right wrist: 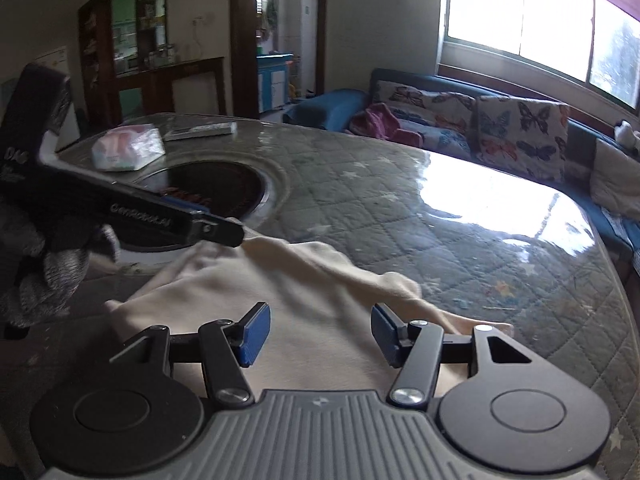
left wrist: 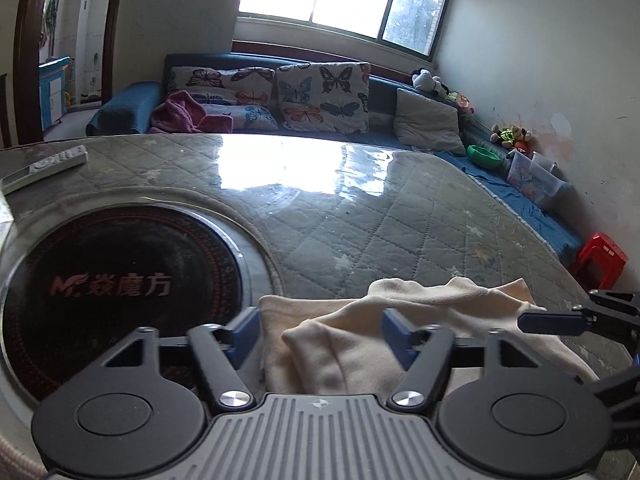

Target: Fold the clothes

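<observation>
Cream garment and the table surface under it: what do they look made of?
The cream garment looks like soft knit or fleece cotton: matte, slightly fuzzy, falling in rounded folds. The table seems to carry a grey quilted fabric, with stitched diamonds and small stars, under a clear glossy sheet, glass or plastic, since it mirrors the window. The round inset looks like dark glass, probably a heater plate.

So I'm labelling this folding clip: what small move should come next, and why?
Probably lower the left gripper and close it on the cream garment. Its jaws stand open over a rumpled edge, and the right gripper is open too, so nothing holds the cloth yet.
</observation>
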Demonstrator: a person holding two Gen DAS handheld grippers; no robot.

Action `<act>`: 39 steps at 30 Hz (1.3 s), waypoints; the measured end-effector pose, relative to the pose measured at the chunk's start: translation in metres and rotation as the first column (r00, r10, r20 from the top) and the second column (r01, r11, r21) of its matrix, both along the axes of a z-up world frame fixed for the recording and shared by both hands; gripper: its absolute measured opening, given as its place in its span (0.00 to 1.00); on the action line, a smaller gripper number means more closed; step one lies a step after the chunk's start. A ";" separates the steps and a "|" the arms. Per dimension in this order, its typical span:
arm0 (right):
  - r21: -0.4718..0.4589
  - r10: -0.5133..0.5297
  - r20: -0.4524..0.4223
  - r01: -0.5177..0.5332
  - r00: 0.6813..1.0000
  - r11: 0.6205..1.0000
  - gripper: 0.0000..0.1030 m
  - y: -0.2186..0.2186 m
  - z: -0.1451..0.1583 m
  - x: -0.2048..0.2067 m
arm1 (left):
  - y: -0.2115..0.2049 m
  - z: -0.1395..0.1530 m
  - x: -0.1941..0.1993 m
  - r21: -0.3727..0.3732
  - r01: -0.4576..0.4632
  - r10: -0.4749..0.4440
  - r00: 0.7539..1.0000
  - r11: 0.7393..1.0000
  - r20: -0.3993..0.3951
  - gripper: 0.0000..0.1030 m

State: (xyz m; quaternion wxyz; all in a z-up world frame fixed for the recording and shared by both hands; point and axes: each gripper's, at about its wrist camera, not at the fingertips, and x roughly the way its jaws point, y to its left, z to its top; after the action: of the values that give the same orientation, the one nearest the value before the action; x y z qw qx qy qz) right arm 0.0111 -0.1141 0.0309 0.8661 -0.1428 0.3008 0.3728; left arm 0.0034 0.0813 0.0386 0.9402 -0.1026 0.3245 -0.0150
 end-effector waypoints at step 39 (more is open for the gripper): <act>-0.295 0.361 0.196 -0.296 0.912 0.908 0.24 0.106 -0.036 -0.093 | 0.051 -0.010 -0.066 -0.368 -0.219 0.198 0.976 0.904 -0.092 0.99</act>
State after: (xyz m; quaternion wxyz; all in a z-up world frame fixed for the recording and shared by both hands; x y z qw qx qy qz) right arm -0.0817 -0.0076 -0.0050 0.7947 -0.3487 0.2083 0.4510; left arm -0.0627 0.1320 0.0282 0.8903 -0.3152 0.3274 0.0265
